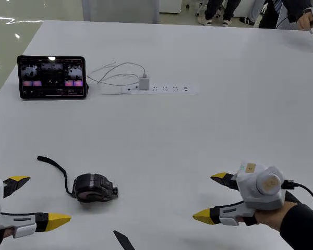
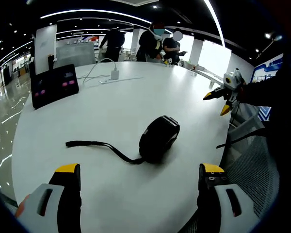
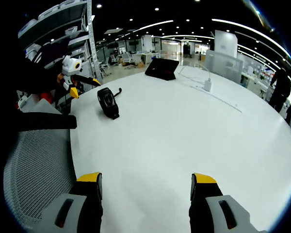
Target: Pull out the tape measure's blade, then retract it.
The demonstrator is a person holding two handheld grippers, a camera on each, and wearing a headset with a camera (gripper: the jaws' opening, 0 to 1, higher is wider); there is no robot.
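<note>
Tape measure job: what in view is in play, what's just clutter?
In play:
tape measure and its strap
left gripper, open
right gripper, open

Lying about:
tablet
power strip
charger

Table (image 1: 198, 146) with tape measure (image 1: 94, 187), tablet (image 1: 52, 77)

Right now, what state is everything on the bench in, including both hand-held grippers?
tape measure: resting on the table, ungripped, no blade showing, strap trailing out.
tablet: propped up, screen lit.
charger: plugged into the power strip, cable attached.
left hand-held gripper: open, holding nothing.
right hand-held gripper: open, holding nothing.
</note>
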